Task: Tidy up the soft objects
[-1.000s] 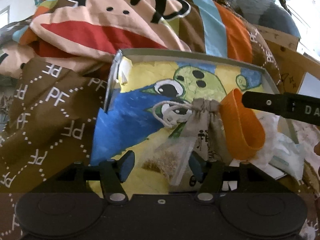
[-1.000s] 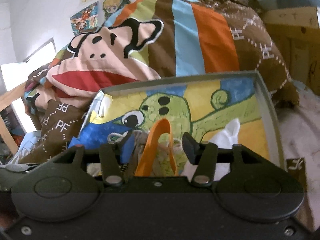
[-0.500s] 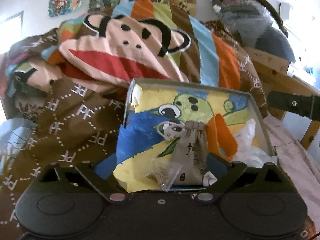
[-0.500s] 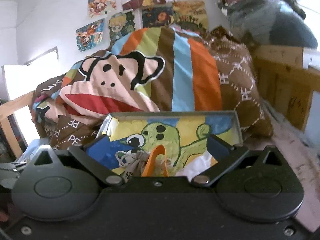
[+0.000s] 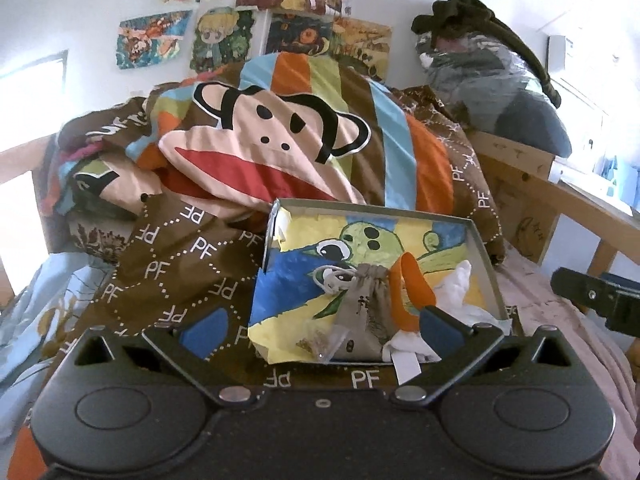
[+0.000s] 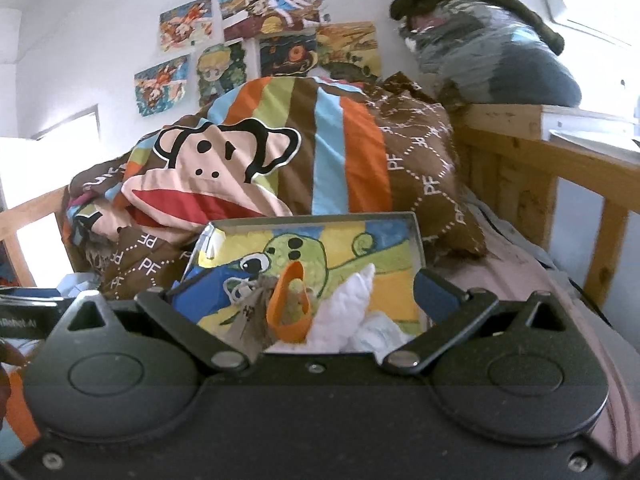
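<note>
A shallow grey box (image 5: 482,248) lined with a frog painting lies on the bed. In it are a beige drawstring pouch (image 5: 366,304), an orange band (image 5: 412,292), white cloth (image 5: 460,288) and a small clear bag (image 5: 320,342). My left gripper (image 5: 320,328) hovers in front of the box, its jaws opening wide, with nothing pressed between them. From the right wrist view the box (image 6: 416,236), pouch (image 6: 250,312), orange band (image 6: 290,308) and white cloth (image 6: 352,296) lie ahead of my right gripper (image 6: 312,296), which is open and holds nothing.
A heaped quilt with a monkey face (image 5: 260,148) rises behind and left of the box. A wooden bed rail (image 5: 540,184) runs along the right, with a plastic-wrapped bundle (image 5: 488,80) on top. Pink sheet (image 5: 560,344) lies right of the box. Posters hang on the wall.
Both grippers spread wide and drew back and upward from the box. The pouch and the orange band, earlier between the jaws, now lie loose in the box.
</note>
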A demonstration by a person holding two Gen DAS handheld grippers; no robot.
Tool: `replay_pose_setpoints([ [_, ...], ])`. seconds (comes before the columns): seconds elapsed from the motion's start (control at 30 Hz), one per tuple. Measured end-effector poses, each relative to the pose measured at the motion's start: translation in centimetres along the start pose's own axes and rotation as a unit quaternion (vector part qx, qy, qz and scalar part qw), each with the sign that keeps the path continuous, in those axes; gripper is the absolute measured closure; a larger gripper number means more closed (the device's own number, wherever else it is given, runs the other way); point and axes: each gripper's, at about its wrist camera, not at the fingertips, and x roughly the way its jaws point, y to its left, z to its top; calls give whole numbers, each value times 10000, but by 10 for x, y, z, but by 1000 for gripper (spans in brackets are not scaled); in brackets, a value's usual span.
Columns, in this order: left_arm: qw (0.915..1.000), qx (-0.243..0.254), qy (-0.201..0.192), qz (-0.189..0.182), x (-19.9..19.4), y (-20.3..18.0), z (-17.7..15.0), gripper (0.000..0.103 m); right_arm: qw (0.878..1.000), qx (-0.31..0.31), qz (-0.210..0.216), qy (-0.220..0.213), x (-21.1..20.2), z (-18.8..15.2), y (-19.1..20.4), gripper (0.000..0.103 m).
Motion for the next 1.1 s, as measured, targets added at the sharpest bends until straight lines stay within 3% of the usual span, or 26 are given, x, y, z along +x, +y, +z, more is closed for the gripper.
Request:
replay_pose_setpoints([
  [0.3, 9998, -84, -169, 65, -51, -5, -17, 1, 9995, 194, -180, -143, -73, -26, -7, 0],
  [0.7, 9998, -116, -139, 109, -111, -7, -60, 1, 9982, 443, -310, 261, -159, -69, -4, 0],
  [1.1, 9971, -316, 685, 55, -118, -1, -103, 1, 9969, 134, -351, 688, -185, -97, 17, 0],
])
